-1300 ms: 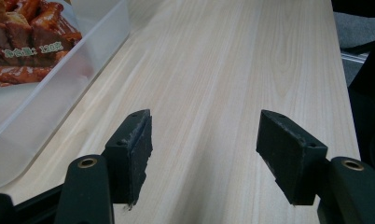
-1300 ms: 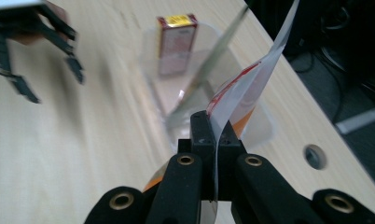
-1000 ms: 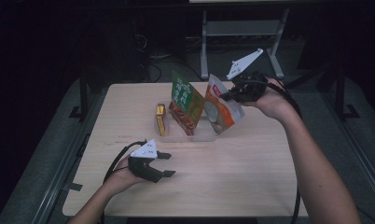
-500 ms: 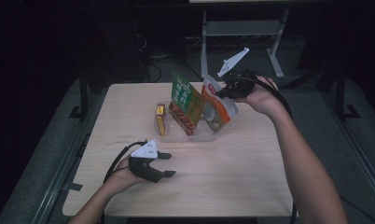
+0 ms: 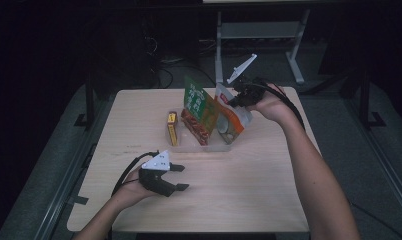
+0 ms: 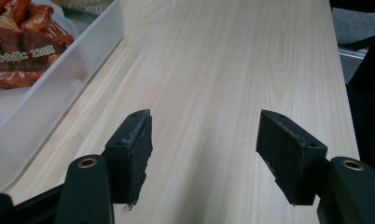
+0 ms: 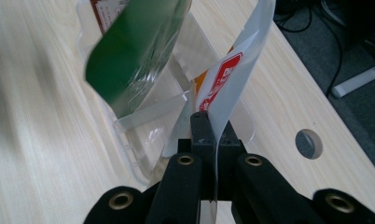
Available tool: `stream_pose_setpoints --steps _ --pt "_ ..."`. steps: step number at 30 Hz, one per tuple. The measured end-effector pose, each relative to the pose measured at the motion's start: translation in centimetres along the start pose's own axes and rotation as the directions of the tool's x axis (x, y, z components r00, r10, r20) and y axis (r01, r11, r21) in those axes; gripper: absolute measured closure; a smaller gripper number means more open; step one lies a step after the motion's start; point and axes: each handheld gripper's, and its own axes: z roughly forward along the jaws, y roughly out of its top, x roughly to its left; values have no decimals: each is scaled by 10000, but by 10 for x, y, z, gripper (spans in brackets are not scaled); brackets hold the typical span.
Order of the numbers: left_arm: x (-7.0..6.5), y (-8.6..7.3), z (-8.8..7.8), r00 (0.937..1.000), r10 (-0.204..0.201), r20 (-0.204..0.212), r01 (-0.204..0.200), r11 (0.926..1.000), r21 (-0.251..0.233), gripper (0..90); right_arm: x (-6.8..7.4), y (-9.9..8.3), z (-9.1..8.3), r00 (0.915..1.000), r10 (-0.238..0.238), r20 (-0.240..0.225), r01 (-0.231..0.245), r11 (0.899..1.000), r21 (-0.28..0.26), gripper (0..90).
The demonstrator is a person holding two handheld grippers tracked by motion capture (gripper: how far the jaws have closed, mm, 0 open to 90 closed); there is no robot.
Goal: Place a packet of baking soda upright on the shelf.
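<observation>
My right gripper (image 5: 237, 99) is clamped tight on the top edge of the white and orange pouch (image 5: 232, 120), the two black jaws pressed together with the thin film pinched flat between them; in the right gripper view that pouch (image 7: 225, 81) rises straight out of my jaws and leans over the clear plastic tray (image 7: 129, 140). From the high view the pouch hangs tilted at the right end of the tray (image 5: 209, 147), its lower part down inside the tray wall, just beside the green packet (image 5: 195, 100) that stands leaning next to it. Under the green packet there is a red food pack (image 5: 196, 126) lying against it, and at the left end of the tray a yellow box (image 5: 172, 128) stands on edge. My left gripper (image 5: 175, 177) rests low on the table (image 5: 239, 190), near the front edge and well apart from the tray, jaws spread wide with nothing between them; in the left gripper view I see bare pale wood between the two pads (image 6: 135, 140) and the tray's wall (image 6: 59, 102) off to the upper left, with the red food pack (image 6: 22, 42) showing through it. A round hole (image 7: 309, 143) in the tabletop sits just right of my right gripper's jaws.
</observation>
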Motion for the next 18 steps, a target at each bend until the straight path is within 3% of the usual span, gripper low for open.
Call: stream_pose_setpoints --steps 7,12,15,18 --pt "0 0 1 10000 35 18 -35 10000 42 353 -6 0 15 9989 449 -163 -445 9987 252 900" --pt "0 0 2 10000 50 30 -50 10000 57 353 -9 0 20 9977 676 -108 -675 9976 144 894" --pt "0 0 2 10000 18 54 -19 10000 28 353 -9 0 23 9975 701 7 -701 9975 -26 851" --pt "0 0 1 10000 23 68 -23 10000 43 353 -9 -2 21 9951 979 106 -976 9950 -223 750"
